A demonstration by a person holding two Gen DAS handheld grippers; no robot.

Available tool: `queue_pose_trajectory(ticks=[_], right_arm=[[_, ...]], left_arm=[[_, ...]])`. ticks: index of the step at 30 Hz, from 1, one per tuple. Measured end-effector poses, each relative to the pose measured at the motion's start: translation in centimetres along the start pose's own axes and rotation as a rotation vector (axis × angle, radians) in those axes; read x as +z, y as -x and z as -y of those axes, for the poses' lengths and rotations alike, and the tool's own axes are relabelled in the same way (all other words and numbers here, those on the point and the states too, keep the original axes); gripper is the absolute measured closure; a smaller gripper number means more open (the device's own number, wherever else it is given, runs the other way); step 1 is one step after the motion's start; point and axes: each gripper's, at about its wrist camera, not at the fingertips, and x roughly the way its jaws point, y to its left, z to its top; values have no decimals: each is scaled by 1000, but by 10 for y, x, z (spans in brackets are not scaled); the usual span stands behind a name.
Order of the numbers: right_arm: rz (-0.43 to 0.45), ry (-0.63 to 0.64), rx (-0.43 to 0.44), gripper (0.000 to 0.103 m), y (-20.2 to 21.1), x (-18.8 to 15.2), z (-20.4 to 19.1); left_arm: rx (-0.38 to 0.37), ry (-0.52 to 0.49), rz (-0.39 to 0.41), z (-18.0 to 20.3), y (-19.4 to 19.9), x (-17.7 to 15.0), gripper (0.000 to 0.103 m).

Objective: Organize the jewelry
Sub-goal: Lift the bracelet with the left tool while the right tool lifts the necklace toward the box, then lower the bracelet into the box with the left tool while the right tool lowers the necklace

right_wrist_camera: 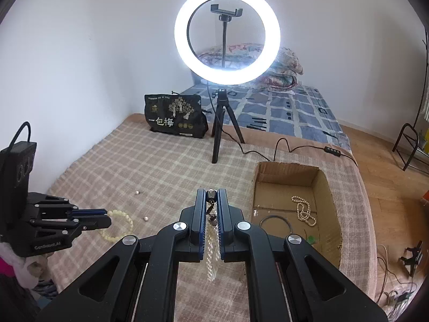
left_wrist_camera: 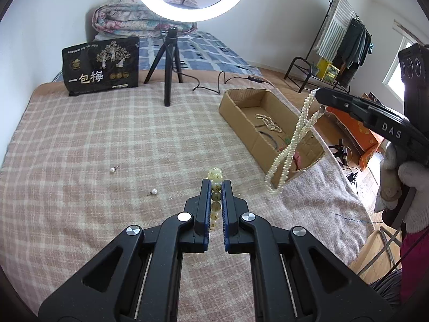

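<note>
My left gripper (left_wrist_camera: 216, 183) is shut on a pale yellow-green bead bracelet (left_wrist_camera: 215, 177), low over the plaid blanket; the gripper also shows in the right wrist view (right_wrist_camera: 107, 218) with the bracelet (right_wrist_camera: 122, 226) on the blanket. My right gripper (right_wrist_camera: 211, 194) is shut on a long white pearl necklace (right_wrist_camera: 211, 252) that hangs down between its fingers. In the left wrist view the right gripper (left_wrist_camera: 320, 99) holds the necklace (left_wrist_camera: 292, 139) dangling over the near corner of an open cardboard box (left_wrist_camera: 236, 107). Two loose pearl earrings (left_wrist_camera: 112, 170) (left_wrist_camera: 154, 191) lie on the blanket.
The box (right_wrist_camera: 325, 187) holds another pearl strand (right_wrist_camera: 304, 209), a dark ring bangle (right_wrist_camera: 274, 224) and small green and red bits. A ring light on a black tripod (right_wrist_camera: 222, 123) and a black printed bag (right_wrist_camera: 175, 118) stand at the back. A cable (right_wrist_camera: 295, 147) runs behind the box.
</note>
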Motion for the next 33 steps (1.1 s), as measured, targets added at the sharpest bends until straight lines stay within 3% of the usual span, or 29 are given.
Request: queue_pose_trajectory(ticks=[16,33], right_arm=[[111,-46,-43,97,28,37,40],[78,-33,-132,97,-3,68,90]], left_arm=[[-47,-46,18,33,-13,28,98],[-91,-105,31,78,-63,68,98]])
